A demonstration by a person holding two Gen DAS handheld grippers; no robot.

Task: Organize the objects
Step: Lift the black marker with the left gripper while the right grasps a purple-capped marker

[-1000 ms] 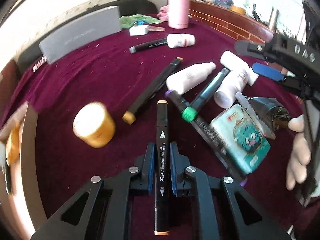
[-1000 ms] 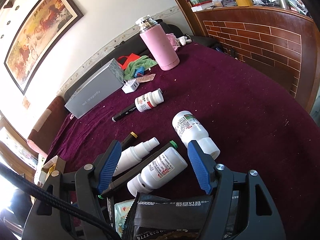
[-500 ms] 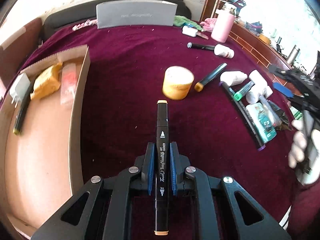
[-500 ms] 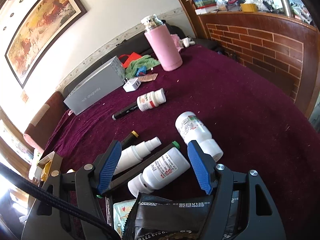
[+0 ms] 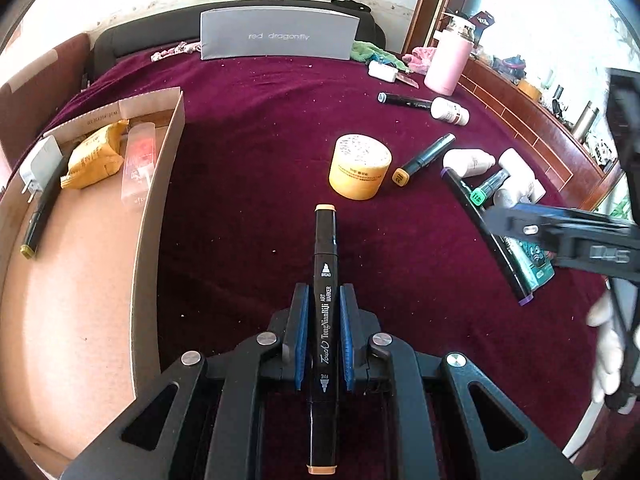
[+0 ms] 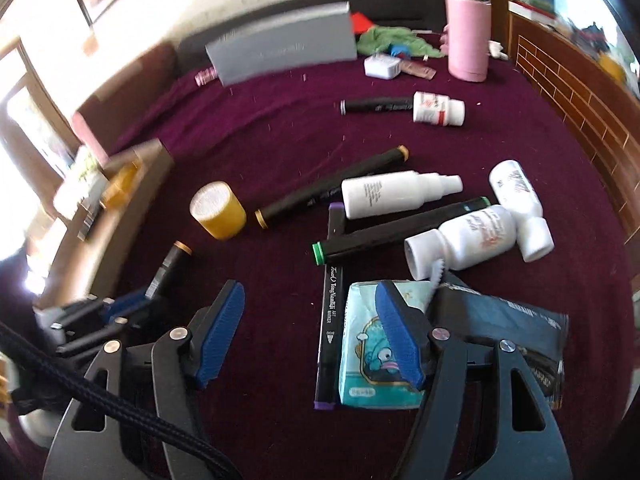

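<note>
My left gripper [image 5: 323, 340] is shut on a black art marker with tan caps [image 5: 325, 280], held above the maroon cloth, right of the cardboard box [image 5: 160, 184]. The same marker shows at the left of the right wrist view [image 6: 168, 268]. My right gripper [image 6: 310, 332] is open and empty above a purple-capped marker [image 6: 330, 312] and a teal tissue pack [image 6: 376, 360]. Beyond lie a green-capped marker [image 6: 400, 232], an orange-capped marker [image 6: 332, 188], white bottles [image 6: 396, 194] and a yellow jar [image 6: 218, 210].
The box holds a yellow packet [image 5: 94, 152], a clear case [image 5: 138, 160], a charger [image 5: 38, 164] and a pen [image 5: 42, 208]. A grey box [image 5: 278, 36], pink flask [image 5: 448, 62], another marker [image 5: 404, 101] and small bottle [image 5: 450, 111] lie at the back. A dark foil pouch [image 6: 504, 328] lies at right.
My left gripper swung left with the marker, bringing the cardboard box into view, and moved slightly nearer it. My right gripper turned left and tilted down over the markers and tissue pack.
</note>
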